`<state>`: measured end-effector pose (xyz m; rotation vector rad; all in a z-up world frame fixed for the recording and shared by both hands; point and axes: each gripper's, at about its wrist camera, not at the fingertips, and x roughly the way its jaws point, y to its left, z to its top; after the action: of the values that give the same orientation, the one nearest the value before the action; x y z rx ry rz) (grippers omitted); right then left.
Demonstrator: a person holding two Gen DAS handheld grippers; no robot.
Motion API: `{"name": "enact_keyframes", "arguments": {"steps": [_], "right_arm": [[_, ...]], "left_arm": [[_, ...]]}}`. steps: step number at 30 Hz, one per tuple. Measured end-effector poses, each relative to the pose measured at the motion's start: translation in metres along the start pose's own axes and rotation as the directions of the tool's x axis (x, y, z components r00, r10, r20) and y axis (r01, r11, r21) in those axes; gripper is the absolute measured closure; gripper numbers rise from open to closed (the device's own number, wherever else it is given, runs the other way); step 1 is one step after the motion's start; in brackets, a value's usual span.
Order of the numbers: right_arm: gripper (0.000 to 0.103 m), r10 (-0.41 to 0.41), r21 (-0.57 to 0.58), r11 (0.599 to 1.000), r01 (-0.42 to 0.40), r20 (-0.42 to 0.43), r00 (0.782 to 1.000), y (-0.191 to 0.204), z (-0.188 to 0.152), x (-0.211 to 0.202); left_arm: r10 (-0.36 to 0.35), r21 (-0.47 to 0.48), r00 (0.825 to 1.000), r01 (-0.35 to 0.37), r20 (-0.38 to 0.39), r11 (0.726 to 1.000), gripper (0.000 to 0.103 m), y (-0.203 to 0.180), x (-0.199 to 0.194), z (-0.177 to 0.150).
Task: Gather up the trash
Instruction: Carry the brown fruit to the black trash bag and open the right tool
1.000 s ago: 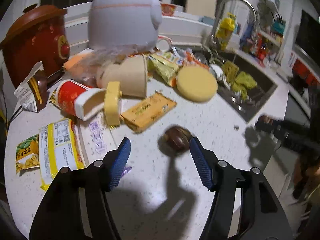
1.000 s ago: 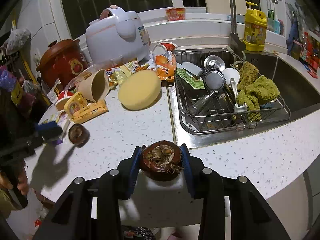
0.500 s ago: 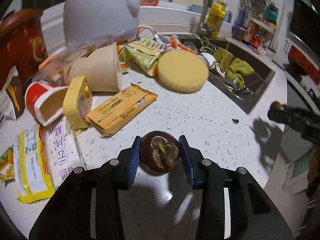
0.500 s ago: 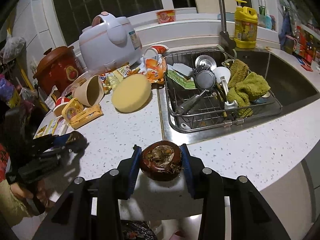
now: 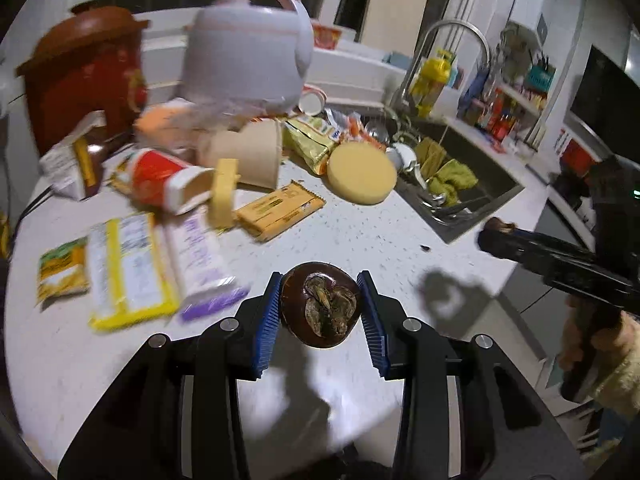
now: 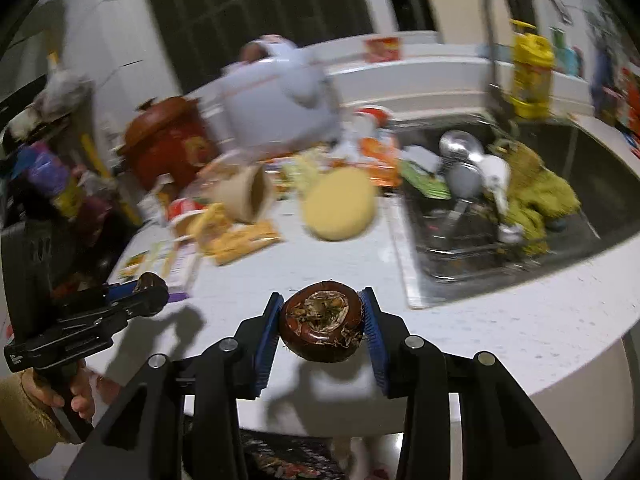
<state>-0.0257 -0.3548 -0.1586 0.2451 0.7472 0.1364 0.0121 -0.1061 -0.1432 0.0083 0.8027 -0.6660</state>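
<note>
The left gripper (image 5: 320, 312) has its jaws clamped on a dark brown fruit shell (image 5: 319, 310), the blue pads pressing its two sides; the jaws have just been closing around it. The shell hangs above the speckled white worktop (image 5: 360, 232), clear of the surface. The right gripper (image 6: 322, 326) is likewise clamped on a second brown shell (image 6: 322, 327), held over the worktop's near edge. Further back lie a yellow sponge (image 5: 362, 178), a biscuit wrapper (image 5: 280, 210), a tipped paper cup (image 5: 250, 156) and a red cup (image 5: 168, 178). A white rice cooker (image 5: 248, 52) and a brown clay pot (image 5: 80, 76) stand behind them.
</note>
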Motion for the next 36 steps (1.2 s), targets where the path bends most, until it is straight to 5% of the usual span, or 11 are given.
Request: {"name": "enact_keyframes", "arguments": {"steps": [6,12,18,25,27,28,29,32,36], "right_arm": [[0.064,0.155,-0.122,0.979,-0.165,-0.086,0.984,0.073,-0.022,-0.010],[0.064,0.209,-0.168,0.948,-0.270,-0.309,0.928,0.132,-0.087,0.013],[0.064,0.112,-0.183,0.955,-0.233,-0.507,0.855,0.153,-0.189,0.085],[0.063,-0.002,-0.156,0.979,-0.134,-0.659,0.752,0.133,-0.307,0.210],[0.060,-0.034,-0.155,0.983,-0.099,-0.684,0.729,0.127,-0.332,0.239],[0.045,-0.047,-0.156,0.984,-0.087,-0.697,0.715,0.123,-0.342,0.251],[0.033,-0.080,-0.175,0.983,-0.062,-0.701,0.709,0.121,-0.350,0.260],[0.029,-0.134,-0.218,0.975,-0.029,-0.694,0.707,0.117,-0.362,0.270],[0.028,-0.128,-0.192,0.981,-0.008,-0.685,0.717,0.113,-0.351,0.256]], "left_arm": [[0.012,-0.038,0.999,-0.013,-0.038,0.999,0.066,0.013,-0.081,-0.056],[0.036,-0.159,0.977,-0.071,-0.210,0.985,0.066,0.047,-0.089,-0.149],[0.031,-0.253,0.916,-0.143,-0.400,0.957,0.066,0.095,-0.027,-0.261],[0.017,-0.316,0.830,-0.231,-0.557,0.920,0.066,0.156,0.076,-0.365],[0.018,-0.331,0.802,-0.266,-0.597,0.905,0.065,0.170,0.096,-0.387],[0.016,-0.342,0.784,-0.288,-0.620,0.894,0.060,0.179,0.105,-0.397],[0.009,-0.359,0.768,-0.310,-0.641,0.881,0.050,0.186,0.112,-0.406],[0.052,-0.343,0.734,-0.378,-0.677,0.860,0.028,0.200,0.111,-0.422],[0.097,-0.285,0.707,-0.402,-0.700,0.870,0.023,0.203,0.092,-0.418]]}}
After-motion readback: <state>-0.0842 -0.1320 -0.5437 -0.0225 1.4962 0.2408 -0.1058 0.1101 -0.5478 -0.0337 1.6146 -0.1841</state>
